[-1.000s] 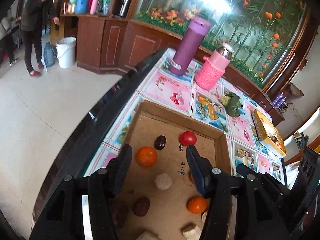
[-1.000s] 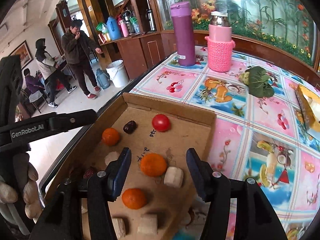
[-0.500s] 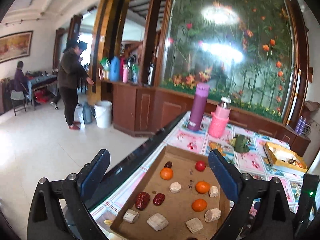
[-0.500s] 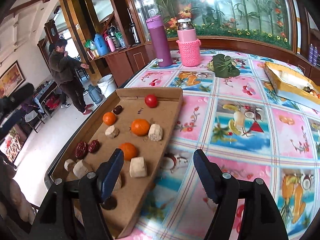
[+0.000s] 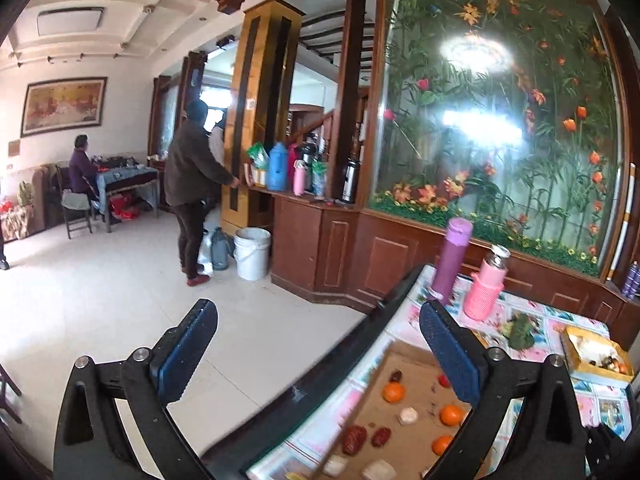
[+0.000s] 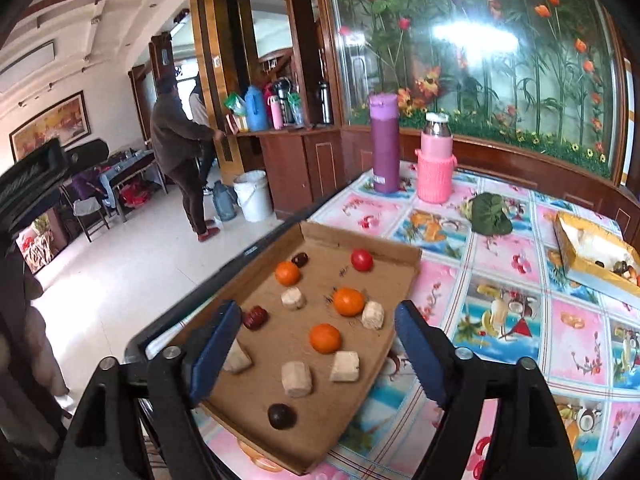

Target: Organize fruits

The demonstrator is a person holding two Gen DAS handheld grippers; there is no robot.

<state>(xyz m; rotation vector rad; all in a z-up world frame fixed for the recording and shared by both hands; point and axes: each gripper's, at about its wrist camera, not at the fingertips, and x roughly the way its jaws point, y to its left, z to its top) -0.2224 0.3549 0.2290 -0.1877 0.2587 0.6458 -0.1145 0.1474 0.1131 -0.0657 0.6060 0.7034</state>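
Note:
A flat cardboard tray (image 6: 400, 250) lies at the table's left edge, also in the left wrist view (image 5: 414, 354). It holds three oranges (image 6: 349, 301), a red tomato (image 6: 362, 259), dark red dates (image 6: 255, 317), a dark round fruit (image 6: 281, 415) and several beige chunks (image 6: 296, 378). My right gripper (image 6: 316, 354) is open and empty, raised above the tray's near end. My left gripper (image 5: 318, 354) is open wide and empty, raised high to the left of the table, over the floor.
A purple flask (image 6: 385, 142), a pink flask (image 6: 435, 160), a green leafy bundle (image 6: 489, 208) and a yellow box (image 6: 592, 254) with small items stand on the patterned tablecloth (image 6: 520, 320). A person (image 6: 180, 152) stands by a white bucket (image 6: 252, 196) on the floor.
Both grippers have pulled back and risen away from the tray, so it looks smaller. Both have opened wider. The left one has swung up toward the room.

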